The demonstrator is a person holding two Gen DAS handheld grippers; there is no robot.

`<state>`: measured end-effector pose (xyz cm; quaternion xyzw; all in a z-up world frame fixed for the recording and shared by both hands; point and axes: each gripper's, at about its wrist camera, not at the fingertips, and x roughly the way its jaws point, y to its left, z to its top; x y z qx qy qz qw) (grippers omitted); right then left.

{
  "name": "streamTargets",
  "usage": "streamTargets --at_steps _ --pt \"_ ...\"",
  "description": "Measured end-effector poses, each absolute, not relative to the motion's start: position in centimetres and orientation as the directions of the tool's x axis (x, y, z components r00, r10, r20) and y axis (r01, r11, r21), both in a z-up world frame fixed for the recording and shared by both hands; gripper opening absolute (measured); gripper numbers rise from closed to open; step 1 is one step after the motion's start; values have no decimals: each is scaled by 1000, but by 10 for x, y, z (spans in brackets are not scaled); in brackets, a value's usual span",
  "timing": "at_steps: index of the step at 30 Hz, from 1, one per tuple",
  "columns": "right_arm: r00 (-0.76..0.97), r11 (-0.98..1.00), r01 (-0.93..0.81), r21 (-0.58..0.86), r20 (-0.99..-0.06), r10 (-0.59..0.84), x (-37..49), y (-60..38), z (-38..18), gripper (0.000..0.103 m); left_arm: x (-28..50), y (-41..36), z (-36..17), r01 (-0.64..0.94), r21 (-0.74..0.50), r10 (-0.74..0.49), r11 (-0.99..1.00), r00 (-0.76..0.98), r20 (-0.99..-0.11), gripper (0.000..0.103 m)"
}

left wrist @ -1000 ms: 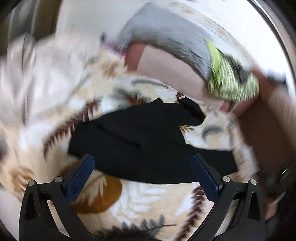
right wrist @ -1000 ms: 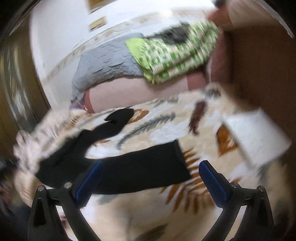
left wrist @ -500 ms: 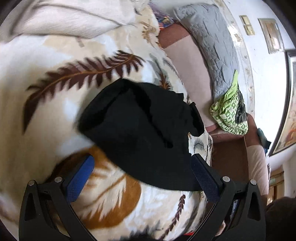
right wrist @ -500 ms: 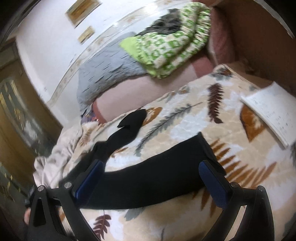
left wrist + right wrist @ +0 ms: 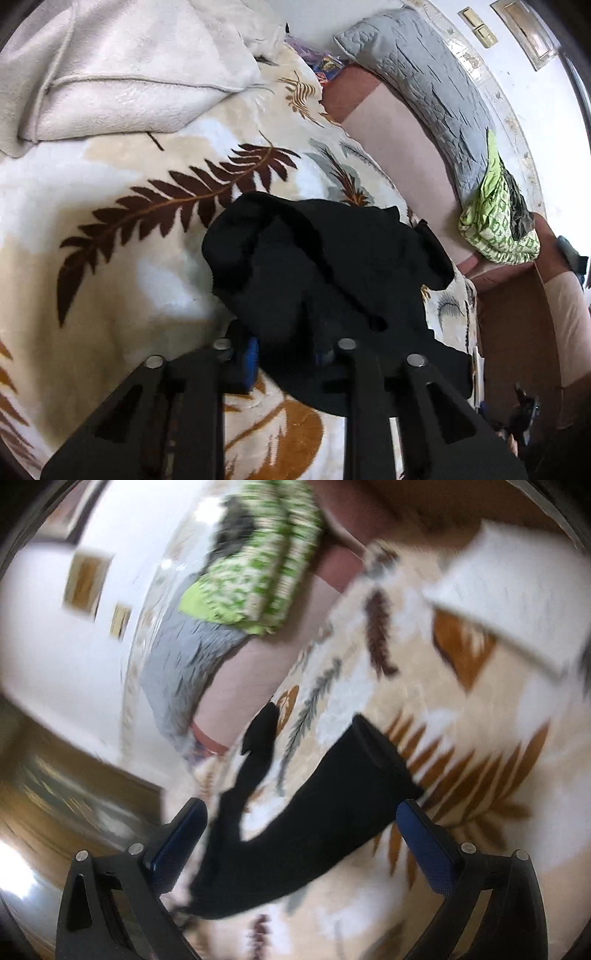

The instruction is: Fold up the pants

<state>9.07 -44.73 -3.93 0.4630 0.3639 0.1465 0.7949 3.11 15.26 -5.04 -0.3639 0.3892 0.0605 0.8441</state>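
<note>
The black pants lie crumpled on a cream blanket with a fern print. My left gripper is shut on the near edge of the pants, the cloth bunched between its blue pads. In the right wrist view, which is blurred, the two pant legs stretch away across the blanket. My right gripper is open just above the nearer leg, one pad on each side of it, holding nothing.
A white fleece blanket is heaped at the far left. A grey pillow and a green patterned cloth rest on the pink sofa back. A white paper lies on the blanket at right.
My left gripper has closed on the edge of the pants; it was open half a second ago. My right gripper has swung and tilted, staying open over the pant leg.
</note>
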Motion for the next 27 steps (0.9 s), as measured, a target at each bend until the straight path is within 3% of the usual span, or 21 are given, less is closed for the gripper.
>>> streamTargets --at_steps 6,10,17,27 --pt "562 480 374 793 -606 563 110 -451 -94 32 33 147 -43 -370 -522 -144 768 695 -704 15" --pt "608 413 422 807 -590 532 110 -463 -102 17 36 149 -50 -385 -524 -145 759 686 -714 15" --pt "615 437 391 810 -583 531 121 -460 -108 5 29 153 -61 -414 -527 -140 742 673 -726 8" --pt "606 583 270 766 -606 515 77 -452 -61 3 -14 150 -34 -382 -522 -151 762 680 -718 7"
